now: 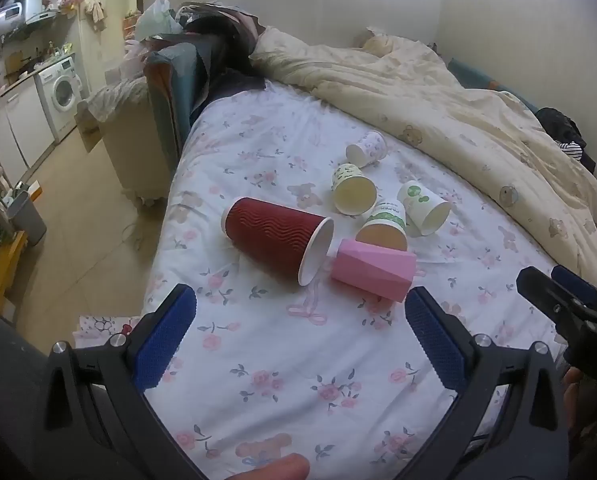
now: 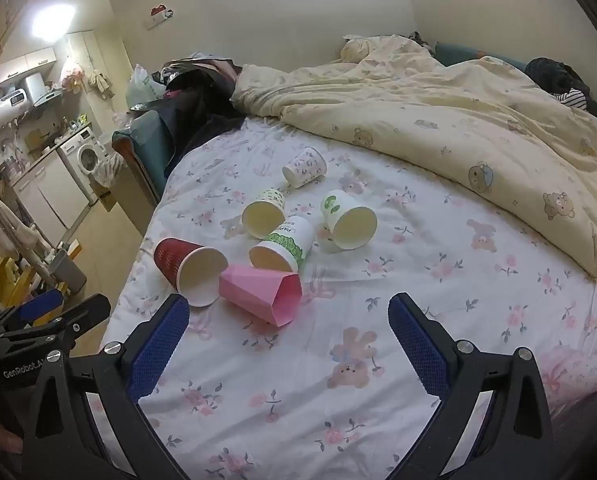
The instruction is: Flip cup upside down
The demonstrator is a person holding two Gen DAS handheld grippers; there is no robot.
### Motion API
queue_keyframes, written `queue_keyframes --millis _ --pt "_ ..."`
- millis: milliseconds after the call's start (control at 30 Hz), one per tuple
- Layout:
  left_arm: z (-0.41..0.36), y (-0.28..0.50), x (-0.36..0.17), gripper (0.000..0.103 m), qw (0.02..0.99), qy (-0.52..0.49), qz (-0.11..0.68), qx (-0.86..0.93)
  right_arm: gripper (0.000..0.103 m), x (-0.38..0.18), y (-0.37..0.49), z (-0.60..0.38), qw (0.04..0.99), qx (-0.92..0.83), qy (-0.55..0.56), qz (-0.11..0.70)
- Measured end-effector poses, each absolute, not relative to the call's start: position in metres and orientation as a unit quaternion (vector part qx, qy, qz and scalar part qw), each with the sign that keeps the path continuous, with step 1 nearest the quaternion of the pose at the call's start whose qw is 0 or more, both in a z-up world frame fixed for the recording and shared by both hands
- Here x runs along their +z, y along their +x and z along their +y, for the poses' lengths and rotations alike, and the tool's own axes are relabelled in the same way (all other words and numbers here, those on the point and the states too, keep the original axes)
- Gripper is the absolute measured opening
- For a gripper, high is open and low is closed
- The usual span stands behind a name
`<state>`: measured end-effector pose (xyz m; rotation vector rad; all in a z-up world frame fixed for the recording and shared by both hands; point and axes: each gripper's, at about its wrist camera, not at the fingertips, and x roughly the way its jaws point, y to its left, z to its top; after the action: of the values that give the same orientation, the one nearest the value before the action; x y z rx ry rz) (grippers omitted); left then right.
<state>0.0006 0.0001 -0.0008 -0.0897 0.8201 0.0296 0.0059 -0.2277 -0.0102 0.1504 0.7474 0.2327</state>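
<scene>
Several cups lie on their sides on the floral bed sheet [image 1: 282,376]. A red ribbed cup [image 1: 276,238] [image 2: 188,268] lies beside a pink faceted cup [image 1: 372,270] [image 2: 262,292]. Behind them lie a green-print paper cup [image 1: 384,226] [image 2: 284,246], a yellowish cup [image 1: 352,190] [image 2: 262,214], a white cup with green logo [image 1: 424,208] [image 2: 348,218] and a small patterned cup [image 1: 366,149] [image 2: 304,167]. My left gripper [image 1: 300,320] is open and empty, just short of the red and pink cups. My right gripper [image 2: 288,328] is open and empty, near the pink cup.
A cream bear-print duvet [image 1: 458,104] [image 2: 438,120] is heaped along the far and right side of the bed. The bed's left edge drops to a tiled floor [image 1: 82,220]. A teal chair [image 1: 174,80] with clothes stands at the bed's far left corner.
</scene>
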Motion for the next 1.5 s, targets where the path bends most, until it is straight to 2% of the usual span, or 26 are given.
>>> queue_keyframes --millis 1500 --pt "0.0024 -0.0002 0.0030 0.103 0.919 -0.049 0.391 0.022 0.102 -0.0128 0.0048 -0.2304 0.922 0.111 0.070 0.364"
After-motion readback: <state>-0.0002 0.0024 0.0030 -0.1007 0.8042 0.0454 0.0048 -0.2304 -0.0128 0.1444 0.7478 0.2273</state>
